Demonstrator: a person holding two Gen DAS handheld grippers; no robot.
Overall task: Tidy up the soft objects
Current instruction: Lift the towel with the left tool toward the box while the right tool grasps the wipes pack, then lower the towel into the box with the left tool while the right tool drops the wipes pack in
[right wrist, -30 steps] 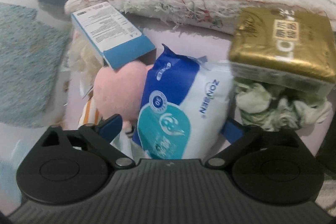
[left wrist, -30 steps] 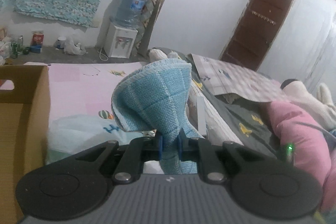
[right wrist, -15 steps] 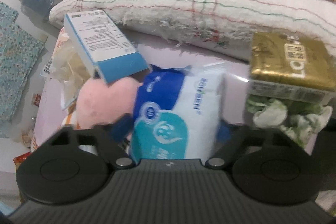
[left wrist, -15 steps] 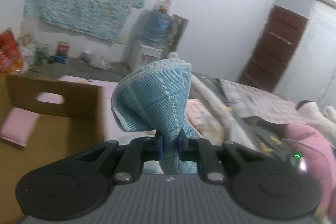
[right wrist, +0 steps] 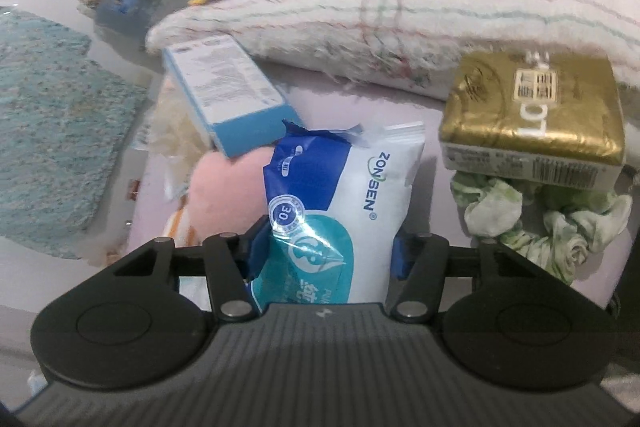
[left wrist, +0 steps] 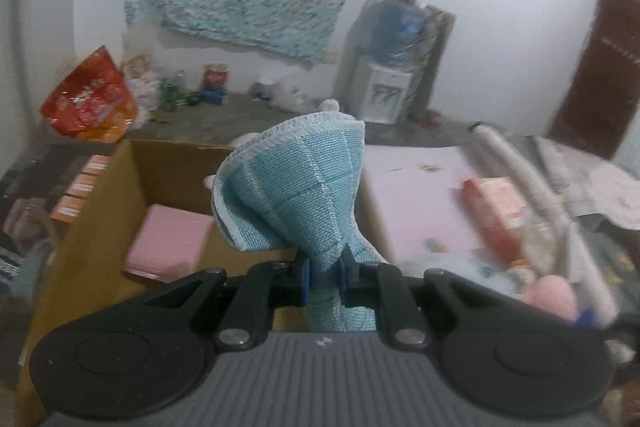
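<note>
My left gripper (left wrist: pixel 324 269) is shut on a blue woven cloth (left wrist: pixel 296 187), which fans up above the pads. It hangs over an open cardboard box (left wrist: pixel 100 195) that holds a flat pink pad (left wrist: pixel 168 243). In the right wrist view my right gripper (right wrist: pixel 326 251) has its jaws closing on a blue and white wet-wipes pack (right wrist: pixel 352 195). Both blue pads press the pack's sides, and its wrapper crinkles at the left pad. A pink plush (right wrist: pixel 228 187) lies just left of the pack.
Around the wipes lie a blue carton (right wrist: pixel 228 95), a gold tissue pack (right wrist: pixel 532 111) and a green-white scrunched cloth (right wrist: pixel 540 227), with a folded striped towel (right wrist: pixel 360 23) behind. Beside the box is the pink bed sheet (left wrist: pixel 416 183). A red bag (left wrist: pixel 88 99) and a water dispenser (left wrist: pixel 394 79) stand beyond.
The left gripper swung left with the cloth, from above the bed to above the cardboard box. The right jaws went from wide open to closed in on the wipes pack.
</note>
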